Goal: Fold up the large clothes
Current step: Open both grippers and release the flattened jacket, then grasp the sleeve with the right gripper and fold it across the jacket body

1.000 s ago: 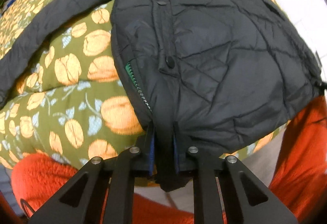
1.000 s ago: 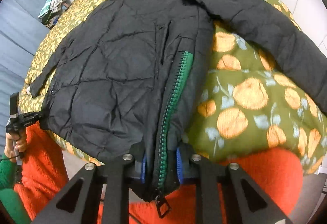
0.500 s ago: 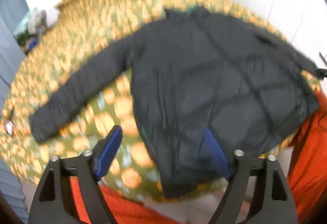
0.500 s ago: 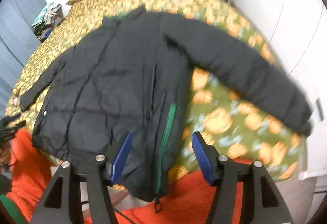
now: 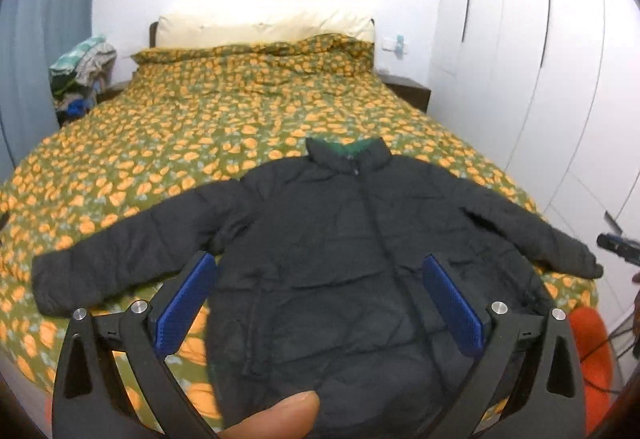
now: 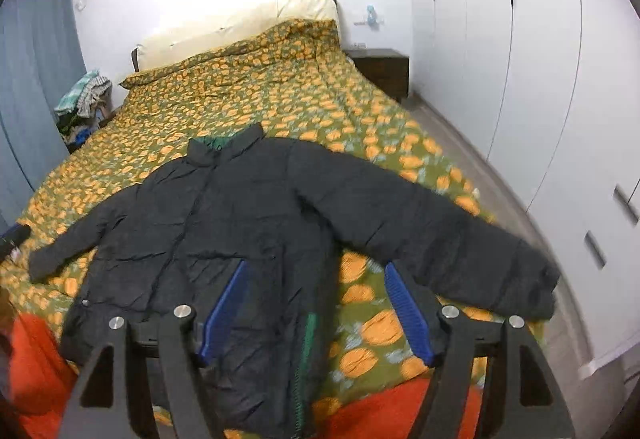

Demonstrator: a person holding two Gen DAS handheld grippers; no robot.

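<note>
A black quilted jacket (image 5: 340, 247) with a green collar lining and green zip lies front-up on the flowered bed cover (image 5: 224, 127), sleeves spread to both sides, hem at the near edge. My left gripper (image 5: 318, 269) hangs above the lower front of the jacket (image 6: 224, 223), its jaws opening wide, blue pads (image 5: 184, 305) clear of the cloth. My right gripper (image 6: 314, 277) hovers above the jacket's zip edge near the hem, jaws opening too, nothing pinched between them. A fingertip (image 5: 276, 419) shows at the bottom of the left wrist view.
Pillows (image 5: 260, 27) lie at the head of the bed. A pile of clothes (image 5: 80, 75) sits at the far left, a dark nightstand (image 6: 380, 71) at the far right. White wardrobe doors (image 6: 520, 59) line the right side. Orange cloth (image 6: 36, 363) lies below the bed's near edge.
Both grippers let go of the jacket's hem and opened. Both rose and tilted up, so the whole bed and the spread jacket now show.
</note>
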